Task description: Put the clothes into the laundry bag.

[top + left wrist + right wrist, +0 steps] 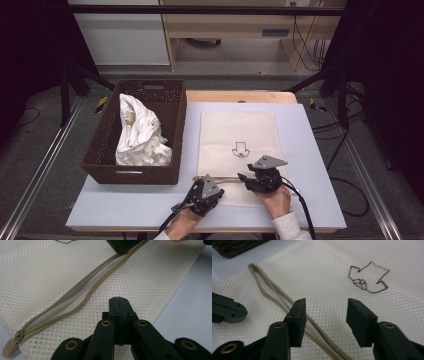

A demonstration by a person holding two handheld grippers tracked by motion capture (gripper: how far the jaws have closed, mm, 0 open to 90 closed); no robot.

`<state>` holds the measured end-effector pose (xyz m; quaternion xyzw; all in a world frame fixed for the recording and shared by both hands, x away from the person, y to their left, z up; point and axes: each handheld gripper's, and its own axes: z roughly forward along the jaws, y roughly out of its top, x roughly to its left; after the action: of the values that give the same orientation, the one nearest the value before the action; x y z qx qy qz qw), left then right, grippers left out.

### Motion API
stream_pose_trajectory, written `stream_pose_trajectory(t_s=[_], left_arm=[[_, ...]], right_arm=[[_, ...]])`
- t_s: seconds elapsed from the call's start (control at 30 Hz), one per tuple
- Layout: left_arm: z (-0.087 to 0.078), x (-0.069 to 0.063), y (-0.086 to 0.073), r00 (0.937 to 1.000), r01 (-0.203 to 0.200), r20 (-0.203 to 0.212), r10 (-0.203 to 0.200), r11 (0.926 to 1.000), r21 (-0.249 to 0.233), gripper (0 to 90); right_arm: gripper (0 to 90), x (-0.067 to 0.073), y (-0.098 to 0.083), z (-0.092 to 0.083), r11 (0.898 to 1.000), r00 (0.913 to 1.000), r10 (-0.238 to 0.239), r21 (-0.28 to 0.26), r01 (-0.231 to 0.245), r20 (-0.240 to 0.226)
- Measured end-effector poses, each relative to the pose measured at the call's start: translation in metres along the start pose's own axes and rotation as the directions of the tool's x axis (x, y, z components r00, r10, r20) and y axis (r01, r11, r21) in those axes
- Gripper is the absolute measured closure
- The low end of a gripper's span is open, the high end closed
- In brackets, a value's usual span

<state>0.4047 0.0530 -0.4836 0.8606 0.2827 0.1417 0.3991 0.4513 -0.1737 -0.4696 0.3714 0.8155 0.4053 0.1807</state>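
Note:
A cream mesh bag [239, 131] lies flat on the table with a brown outline mark [368, 277] on it. Its tan zipper [82, 290] runs along the near end and gapes partly apart, the pull [10, 347] at its left end. My left gripper [119, 300] is shut, tips down on the mesh just below the zipper; whether it pinches cloth I cannot tell. It sits near the bag's near left corner [204, 186]. My right gripper [325, 307] stands open over the bag, one jaw above the zipper [269, 290] and one above plain mesh, at mid-zipper [247, 178].
A dark woven basket [105, 135] stands on the left of the pale blue table top [310, 165], holding crumpled white cloth [140, 132]. The table's front edge runs just behind both hands. Dark frame legs and cables flank the table.

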Motion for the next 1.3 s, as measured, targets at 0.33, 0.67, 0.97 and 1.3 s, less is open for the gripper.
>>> stream_pose_trajectory(t_s=[0.33,0.67,0.97,1.3], left_arm=[[0.002,0.001,-0.003,0.9999,0.003,0.01,-0.003,1.0,-0.007,88.9],[0.002,0.001,-0.003,0.9998,0.013,0.014,-0.013,0.9999,-0.009,88.7],[-0.006,0.012,0.016,0.9994,-0.03,-0.022,0.028,0.9976,-0.062,75.1],[0.026,0.027,0.047,0.9892,-0.081,-0.122,0.081,0.9967,0.007,41.8]], right_arm=[[69.2,0.007,-0.005,0.013,0.996,0.9988,-0.012,0.093,0.016,-0.048],[83.1,0.007,-0.005,0.012,0.994,0.999,-0.022,0.104,0.026,-0.038],[87.5,0.005,0.0,0.004,0.998,0.9995,-0.013,0.065,0.015,-0.029],[87.9,0.0,0.012,-0.008,1.0,0.9996,0.011,-0.007,-0.011,-0.026]])
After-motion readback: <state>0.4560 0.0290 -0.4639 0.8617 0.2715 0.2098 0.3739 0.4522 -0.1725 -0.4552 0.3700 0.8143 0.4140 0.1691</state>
